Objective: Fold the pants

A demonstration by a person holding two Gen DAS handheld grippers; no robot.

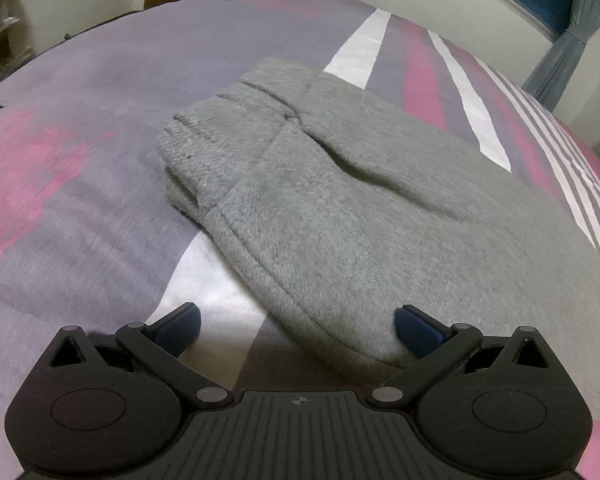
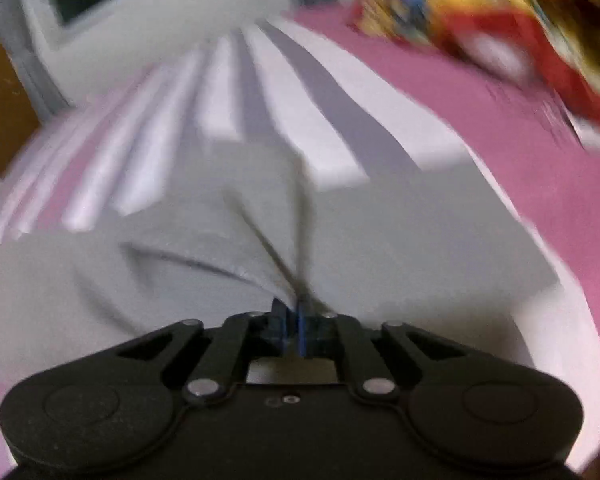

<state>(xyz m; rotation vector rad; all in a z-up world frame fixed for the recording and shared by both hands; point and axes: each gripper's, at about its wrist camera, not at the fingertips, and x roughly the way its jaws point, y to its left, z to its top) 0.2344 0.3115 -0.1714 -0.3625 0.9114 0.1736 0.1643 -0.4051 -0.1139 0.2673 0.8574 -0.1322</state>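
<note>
Closest in, the left gripper [image 1: 298,326] hangs spread wide and grasping nothing, its right pad just beside the near hem of the grey pants [image 1: 320,184], while the right gripper [image 2: 292,318] is clenched on a bunched pinch of the same cloth. Beyond, the pants lie folded on the striped bedsheet [image 1: 100,80], with a blurred colourful blanket [image 2: 500,20] farther off.

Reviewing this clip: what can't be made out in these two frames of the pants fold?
- Right wrist view is motion-blurred: the colourful item at the top right is unidentifiable.
- Which part of the pants the right gripper pinches: blurred.
- Left wrist view: the pants run past the right edge, and the left gripper body covers the near hem.
- Small print on the bedsheet: too small.
</note>
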